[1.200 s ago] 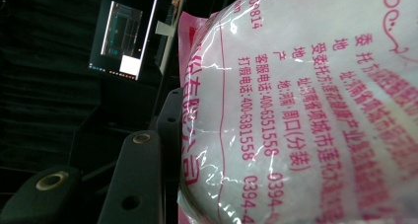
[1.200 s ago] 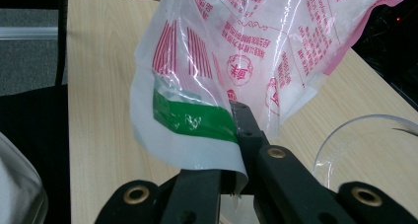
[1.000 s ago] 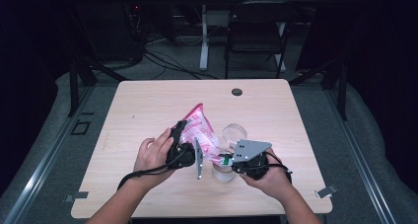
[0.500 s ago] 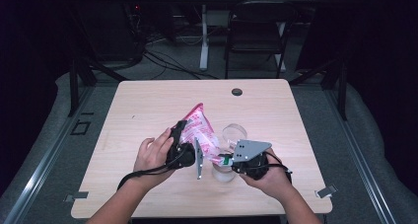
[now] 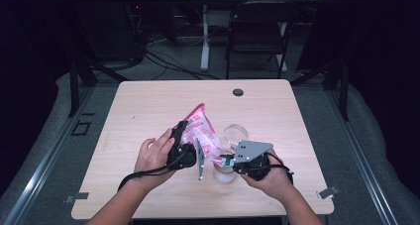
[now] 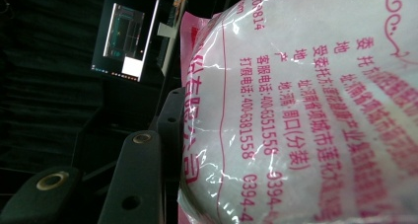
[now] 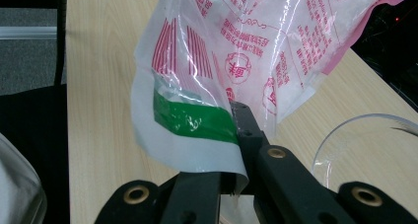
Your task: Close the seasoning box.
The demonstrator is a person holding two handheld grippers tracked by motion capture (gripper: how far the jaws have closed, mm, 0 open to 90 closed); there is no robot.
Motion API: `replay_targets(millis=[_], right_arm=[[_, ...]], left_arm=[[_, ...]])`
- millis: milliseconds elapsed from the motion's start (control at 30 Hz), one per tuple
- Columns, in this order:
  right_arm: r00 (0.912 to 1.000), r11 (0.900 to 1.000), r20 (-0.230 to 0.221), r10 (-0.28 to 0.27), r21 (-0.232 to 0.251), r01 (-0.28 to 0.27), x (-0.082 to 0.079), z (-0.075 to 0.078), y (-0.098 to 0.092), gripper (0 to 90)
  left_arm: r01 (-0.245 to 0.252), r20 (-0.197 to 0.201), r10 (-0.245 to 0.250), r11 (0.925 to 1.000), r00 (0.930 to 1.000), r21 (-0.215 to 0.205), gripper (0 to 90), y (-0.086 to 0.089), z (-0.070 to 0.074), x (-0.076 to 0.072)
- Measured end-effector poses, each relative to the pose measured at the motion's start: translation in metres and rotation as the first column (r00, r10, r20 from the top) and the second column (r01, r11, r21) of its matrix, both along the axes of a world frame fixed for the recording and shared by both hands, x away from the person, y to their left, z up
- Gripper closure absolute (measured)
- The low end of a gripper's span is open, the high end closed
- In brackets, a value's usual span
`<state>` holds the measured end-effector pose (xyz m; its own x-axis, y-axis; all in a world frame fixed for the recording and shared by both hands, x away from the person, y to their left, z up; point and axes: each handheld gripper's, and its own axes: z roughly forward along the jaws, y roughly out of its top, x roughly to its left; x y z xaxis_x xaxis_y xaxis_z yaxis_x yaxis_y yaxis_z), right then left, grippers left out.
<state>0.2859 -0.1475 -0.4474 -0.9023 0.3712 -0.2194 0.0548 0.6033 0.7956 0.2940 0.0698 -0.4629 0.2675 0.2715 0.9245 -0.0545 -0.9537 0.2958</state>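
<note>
Holding the pink and white bag (image 5: 202, 133) above the wooden surface (image 5: 148, 106), the left hand-held gripper (image 5: 184, 146) is clamping its full body between its jaws. The right hand-held gripper (image 5: 225, 161) is pinching the bag's green-striped corner, jaws pressed together, just beside two clear glasses (image 5: 235, 134).

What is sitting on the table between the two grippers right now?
In the high view the pink and white bag spans from the left gripper to the right gripper; each grips an end.
</note>
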Motion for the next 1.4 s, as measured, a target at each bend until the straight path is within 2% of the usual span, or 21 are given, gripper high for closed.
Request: replay_targets(millis=[1400], right_arm=[[1.0000, 1.000, -0.003, -0.002, 0.002, 0.002, 0.0002, -0.0008, -0.0022, 90.0]], left_arm=[[0.011, 0.014, -0.011, 0.9998, 0.9998, 0.014, 58.8, -0.0026, 0.0033, -0.0008]])
